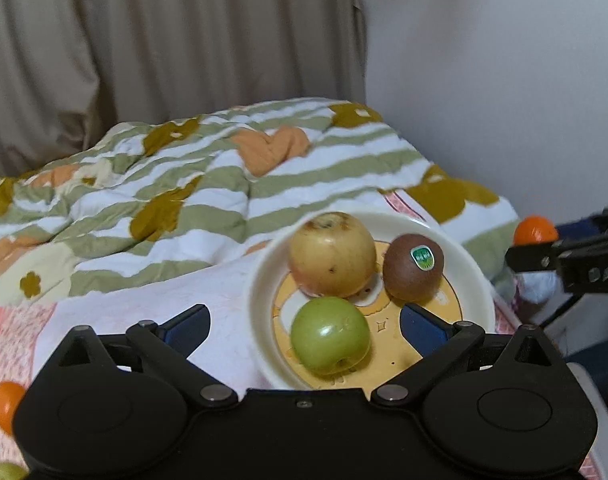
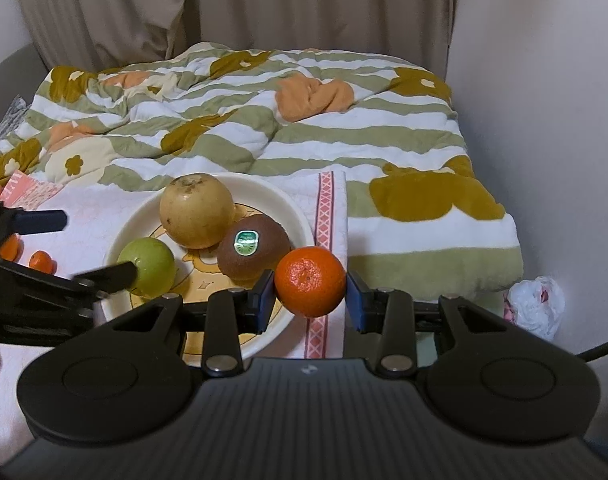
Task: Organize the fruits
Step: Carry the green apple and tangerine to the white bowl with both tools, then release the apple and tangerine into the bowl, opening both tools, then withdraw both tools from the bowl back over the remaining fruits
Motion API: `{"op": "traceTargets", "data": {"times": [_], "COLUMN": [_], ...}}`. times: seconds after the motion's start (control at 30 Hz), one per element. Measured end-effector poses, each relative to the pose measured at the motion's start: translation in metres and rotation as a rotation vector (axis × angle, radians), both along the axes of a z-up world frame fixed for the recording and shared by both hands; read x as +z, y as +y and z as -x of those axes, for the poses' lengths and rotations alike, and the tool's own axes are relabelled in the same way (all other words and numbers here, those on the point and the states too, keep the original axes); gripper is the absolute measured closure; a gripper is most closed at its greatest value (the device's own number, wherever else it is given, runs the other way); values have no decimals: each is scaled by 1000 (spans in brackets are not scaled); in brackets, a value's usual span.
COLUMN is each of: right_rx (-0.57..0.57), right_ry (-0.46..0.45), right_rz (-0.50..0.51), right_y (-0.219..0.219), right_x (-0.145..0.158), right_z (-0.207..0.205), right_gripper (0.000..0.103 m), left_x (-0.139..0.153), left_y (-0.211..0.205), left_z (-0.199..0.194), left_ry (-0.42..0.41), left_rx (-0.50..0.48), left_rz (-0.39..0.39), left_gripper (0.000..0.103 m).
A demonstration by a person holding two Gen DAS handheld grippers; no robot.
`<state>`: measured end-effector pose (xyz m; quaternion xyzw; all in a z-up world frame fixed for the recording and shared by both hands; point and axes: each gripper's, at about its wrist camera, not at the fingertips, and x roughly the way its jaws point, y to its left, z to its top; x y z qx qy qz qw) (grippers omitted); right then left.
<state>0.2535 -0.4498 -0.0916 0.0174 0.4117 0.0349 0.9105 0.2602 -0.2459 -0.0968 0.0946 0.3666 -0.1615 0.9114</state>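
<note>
The left gripper point(image 1: 304, 326) stands spread wide, its blue-padded fingers point(image 1: 422, 326) on either side of a round green apple point(image 1: 330, 335) without pressing it; the apple lies in a cream-white ceramic bowl point(image 1: 260, 280). Beyond those fingertips in the same bowl sit a yellowish blemished pear-like fruit point(image 1: 332, 254) and a brown kiwi with a green sticker point(image 1: 414, 266). The right gripper point(image 2: 310, 294) is clamped on a round orange mandarin point(image 2: 310, 282), pads tight against both sides, held just beside the bowl's rim above a pink-patterned white cloth point(image 2: 328, 208).
</note>
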Motion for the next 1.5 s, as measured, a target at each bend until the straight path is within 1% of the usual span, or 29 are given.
{"op": "traceTargets", "data": {"times": [0.23,0.43,0.7,0.83,1.0,1.07,1.1,1.13,1.17,1.2,1.27,1.5], "right_rx": [71,150,254,275,282,273,274,275,266,257,261,243], "right_ry": [-5,-7,-1,19,20,9,9,4,-14,-41,-69,-102], "right_rz": [6,24,69,74,81,94,102,109,117,121,109,85], "right_y": [14,32,59,68,73,74,74,75,74,73,70,61], "right_x": [1,-5,-35,-51,-59,-57,-56,-53,-50,-46,-40,-16], "right_z": [-3,-8,-14,-19,-19,-18,-17,-14,-11,-5,2,25], "right_gripper": [50,50,50,50,49,42,26,9,1,0,0,0], "left_x": [15,20,27,26,24,24,25,26,26,27,29,43], "left_y": [23,41,53,57,64,66,66,66,65,66,67,64], "left_z": [18,31,47,55,64,66,68,69,71,72,76,94], "left_ry": [-10,-8,-25,-23,-19,-18,-19,-22,-25,-28,-34,-75], "left_rx": [73,136,177,186,202,208,210,212,212,212,213,211], "left_rz": [6,15,38,36,34,32,29,26,25,27,35,46], "left_gripper": [0,0,0,0,0,0,0,0,0,0,0,0]}}
